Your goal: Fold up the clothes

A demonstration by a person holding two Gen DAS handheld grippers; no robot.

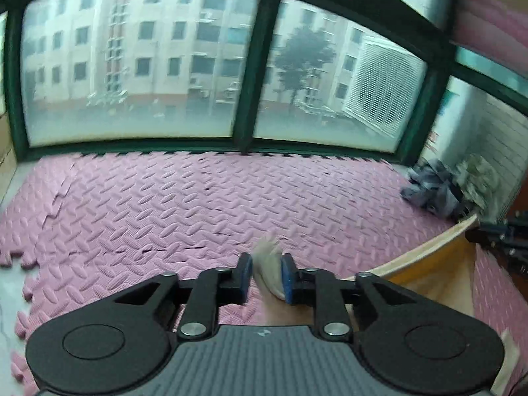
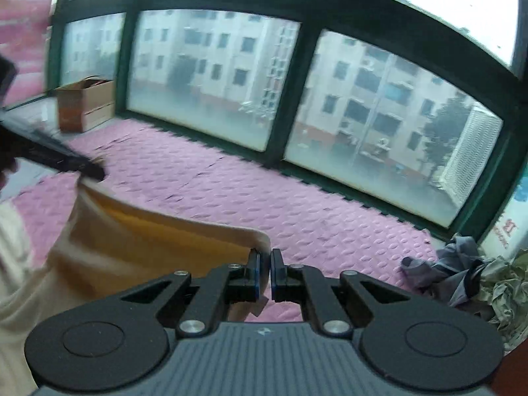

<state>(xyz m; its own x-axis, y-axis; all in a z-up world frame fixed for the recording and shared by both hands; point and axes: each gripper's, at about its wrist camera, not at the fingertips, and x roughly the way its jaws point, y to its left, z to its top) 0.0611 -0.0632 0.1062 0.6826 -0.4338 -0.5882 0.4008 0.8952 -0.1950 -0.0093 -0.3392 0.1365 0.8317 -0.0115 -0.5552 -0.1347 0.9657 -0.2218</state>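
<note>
Above the pink foam mat (image 1: 184, 204), both grippers, left (image 1: 266, 275) and right (image 2: 266, 272), have jaws clamped on corners of the cream-and-yellow garment (image 2: 138, 234), holding it stretched between them, probably to spread it flat.

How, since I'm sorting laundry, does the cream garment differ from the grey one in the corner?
The cream garment hangs lifted, stretched between the left hand-held gripper and right hand-held gripper; the grey garment lies crumpled on the pink mat. The cream garment is pale with a yellow side; the grey garment is dark. Neither is folded yet.
</note>
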